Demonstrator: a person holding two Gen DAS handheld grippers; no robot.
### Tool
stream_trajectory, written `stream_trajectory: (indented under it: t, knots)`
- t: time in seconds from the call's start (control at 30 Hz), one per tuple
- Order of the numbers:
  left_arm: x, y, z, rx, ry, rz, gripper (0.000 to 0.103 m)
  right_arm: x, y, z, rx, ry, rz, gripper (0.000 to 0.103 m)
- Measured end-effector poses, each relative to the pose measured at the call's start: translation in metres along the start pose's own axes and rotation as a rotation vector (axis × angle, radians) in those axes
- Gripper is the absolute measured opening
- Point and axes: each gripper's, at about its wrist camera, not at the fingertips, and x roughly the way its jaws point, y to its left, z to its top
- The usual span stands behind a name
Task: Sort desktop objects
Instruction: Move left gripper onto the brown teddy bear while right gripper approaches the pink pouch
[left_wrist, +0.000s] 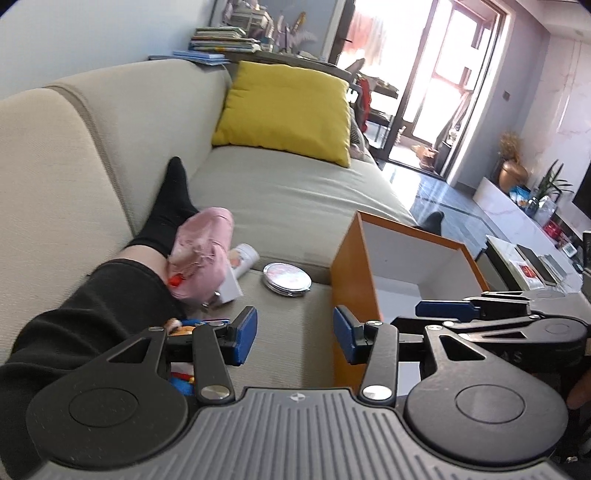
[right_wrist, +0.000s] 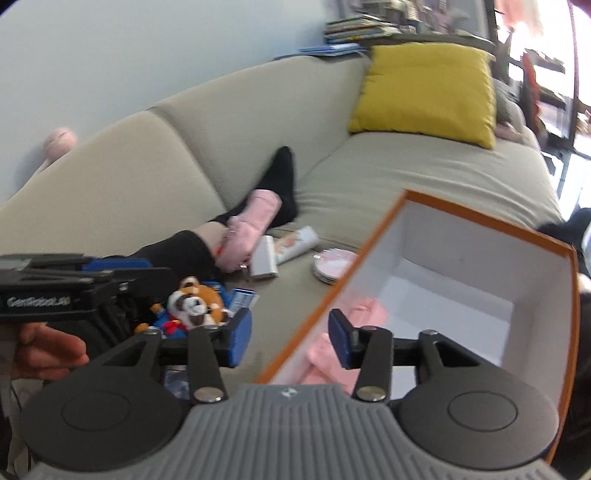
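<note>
An orange box (left_wrist: 352, 266) with a white inside stands open on the sofa seat; in the right wrist view a pink soft item (right_wrist: 364, 314) lies in the box (right_wrist: 480, 236). My left gripper (left_wrist: 295, 336) is open and empty, just left of the box wall. My right gripper (right_wrist: 290, 343) is open over the box's near corner with nothing between its pads. On the seat lie a round silver compact (left_wrist: 287, 279), a white tube (left_wrist: 246, 256), a small white carton (left_wrist: 232, 290), a pink pouch (left_wrist: 201, 254) and a plush animal (right_wrist: 195, 302).
A person's leg in black with a black sock (left_wrist: 170, 206) lies along the sofa, touching the pink pouch. A yellow cushion (left_wrist: 288, 110) leans on the sofa back. A blue and white packet (right_wrist: 243, 297) sits beside the plush. A hand (right_wrist: 48, 349) holds the left gripper.
</note>
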Motion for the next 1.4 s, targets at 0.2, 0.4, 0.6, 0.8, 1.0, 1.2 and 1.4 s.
stream_trajectory:
  t: [0.2,0.4,0.6,0.8,1.0,1.2,1.4]
  knots:
    - [-0.002,0.011,0.0,-0.003,0.013,0.027,0.054,0.011,0.029,0.014,-0.138,0.016,0.012,0.05]
    - [0.0,0.03,0.002,-0.017,0.046,0.036,0.054,0.028,0.046,0.025,-0.218,0.059,0.027,0.05]
    - [0.011,0.047,0.005,-0.017,0.082,0.105,0.054,0.056,0.052,0.034,-0.255,0.125,0.014,0.051]
    - [0.023,0.068,0.004,-0.052,0.125,0.113,0.054,0.079,0.052,0.038,-0.268,0.166,0.013,0.051]
    - [0.033,0.079,0.006,-0.05,0.154,0.119,0.054,0.102,0.05,0.043,-0.272,0.225,-0.002,0.052]
    - [0.04,0.092,0.007,-0.055,0.189,0.1,0.054,0.124,0.04,0.049,-0.23,0.304,-0.013,0.051]
    - [0.051,0.095,0.007,-0.042,0.225,0.09,0.054,0.14,0.033,0.055,-0.177,0.358,0.036,0.049]
